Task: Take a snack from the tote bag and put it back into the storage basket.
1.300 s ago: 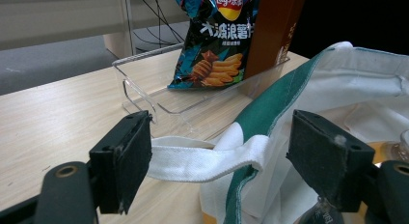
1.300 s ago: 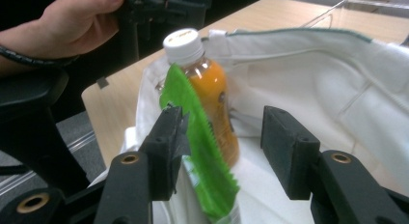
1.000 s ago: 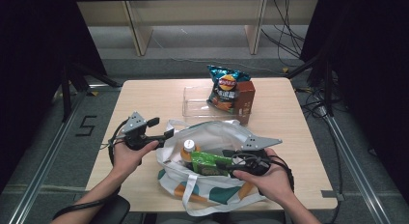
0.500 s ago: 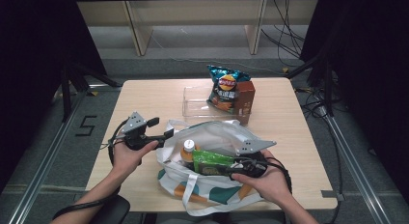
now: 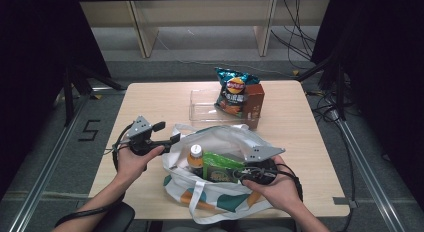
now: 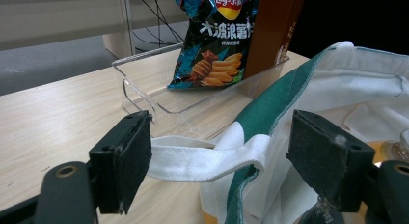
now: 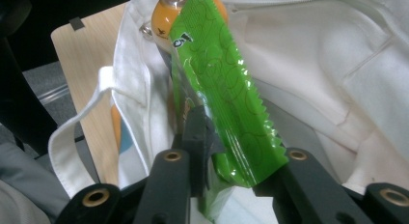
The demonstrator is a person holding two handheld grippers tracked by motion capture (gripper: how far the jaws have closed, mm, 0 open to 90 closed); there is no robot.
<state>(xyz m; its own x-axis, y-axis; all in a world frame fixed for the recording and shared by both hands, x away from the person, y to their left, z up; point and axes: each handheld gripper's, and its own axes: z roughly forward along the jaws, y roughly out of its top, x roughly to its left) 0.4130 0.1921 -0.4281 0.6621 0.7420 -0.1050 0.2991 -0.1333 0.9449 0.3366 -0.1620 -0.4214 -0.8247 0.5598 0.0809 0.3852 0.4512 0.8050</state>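
A white tote bag [image 5: 225, 167] with green trim lies at the near edge of the counter [image 5: 165, 99], its mouth open upward and its lower part overhanging that edge. One white strap [image 6: 193, 159] runs out to the left from the green-edged rim.

The left tool [image 5: 167, 134] sits just left of the bag's rim, held in the left hand [image 5: 131, 159]. In the left gripper view its jaws stand wide apart, with the strap crossing the gap between them; contact with either jaw cannot be told.

The right tool [image 5: 235, 173] lies inside the bag's mouth, held in the right hand [image 5: 275, 187] at the near right. In the right gripper view its jaws are clamped on the lower end of a green packet [image 7: 222, 103], which stands tilted within the bag. A bottle of orange drink [image 5: 196, 159] stands just beside the packet, touching or nearly touching it.

At the far middle of the counter a clear plastic tray [image 5: 202, 104] holds a chip bag [image 5: 232, 89] and a brown box [image 5: 254, 99], both upright at the tray's right end; the tray's left half is bare.

The far left corner, the left edge strip and the right edge strip are open surface. The gap between the tray and the bag's far rim is narrow.
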